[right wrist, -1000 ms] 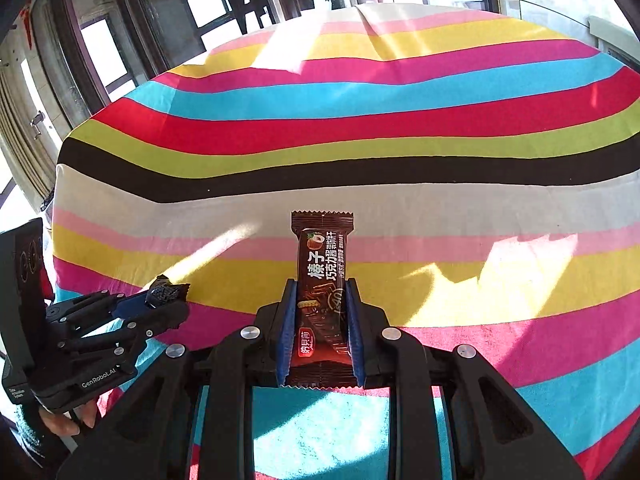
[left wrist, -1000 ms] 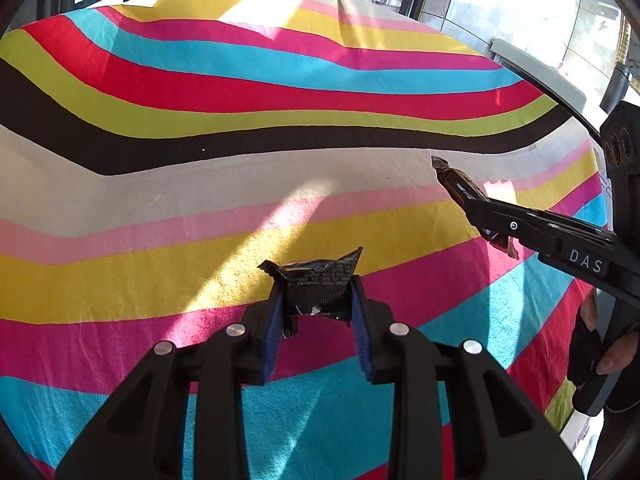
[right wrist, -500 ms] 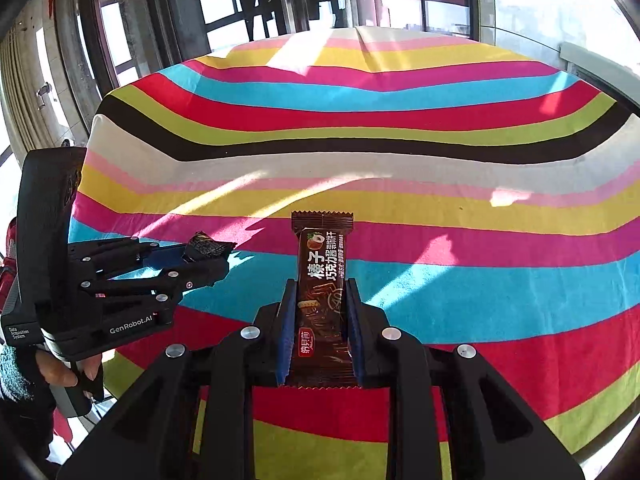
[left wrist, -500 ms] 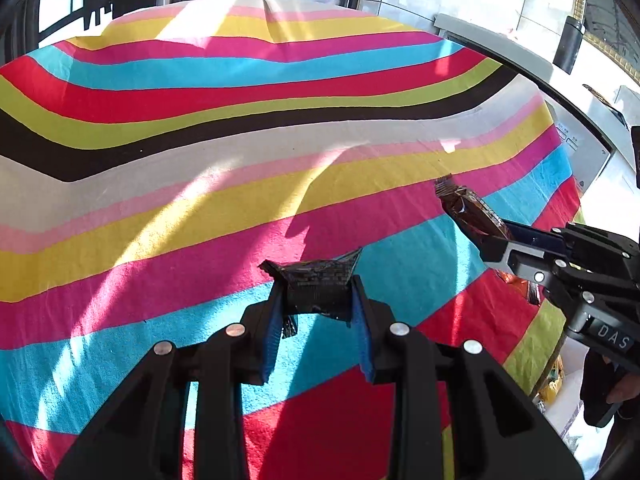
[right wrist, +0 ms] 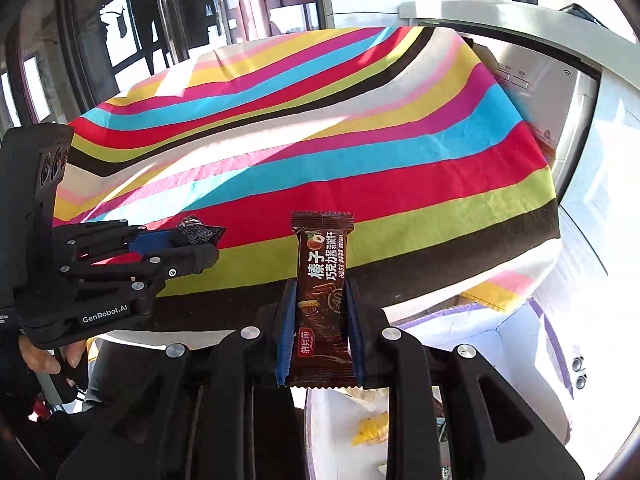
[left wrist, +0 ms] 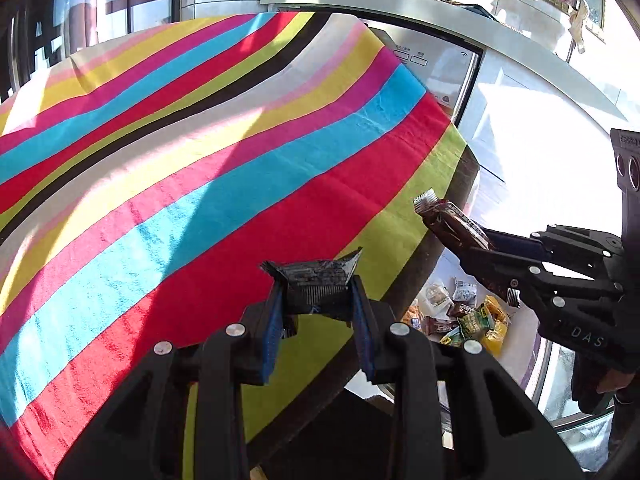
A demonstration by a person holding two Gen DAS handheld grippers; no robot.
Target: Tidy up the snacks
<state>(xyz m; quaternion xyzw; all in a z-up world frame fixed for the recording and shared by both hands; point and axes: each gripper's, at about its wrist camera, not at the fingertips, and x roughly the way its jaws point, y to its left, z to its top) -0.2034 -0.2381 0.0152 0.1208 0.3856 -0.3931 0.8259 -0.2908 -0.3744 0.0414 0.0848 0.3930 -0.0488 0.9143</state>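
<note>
Two snacks in transit, none of the pair yet dropped.

Left wrist view: left gripper [left wrist: 318, 308] pinching a dark wrapper [left wrist: 314, 280] crosswise between the blue pads, held in the air above the green stripe at the cloth [left wrist: 200, 184] edge. Right gripper [left wrist: 472, 248] seen at the right edge, clamped on a brown bar [left wrist: 448, 224] that sticks out past its tips, beyond the table's side. Below and between the two tools, off the table, a white bin [left wrist: 516, 344] with a heap of small packets [left wrist: 464, 316] already inside: orange, green, brown, white. No loose snacks visible on the cloth from here.

Right wrist view: right gripper [right wrist: 320, 332] squeezed tight on the brown bar [right wrist: 322, 300], upright, printed face to the camera, top end well clear of the pads. Left gripper [right wrist: 192, 246] at the left, pinching the dark wrapper [right wrist: 198, 232], with a hand [right wrist: 44, 360] on its grip. Striped cloth [right wrist: 280, 152] bare of snacks across its whole visible top. White bin [right wrist: 492, 340] directly under and ahead of the bar, a yellow packet [right wrist: 372, 428] showing low inside.

Judged from this: sorting looks nearly finished, table seemingly cleared, most packets binned. Left to do: bring both tools over the bin, release bar and wrapper. Whether more snacks wait out of frame, cannot tell.
</note>
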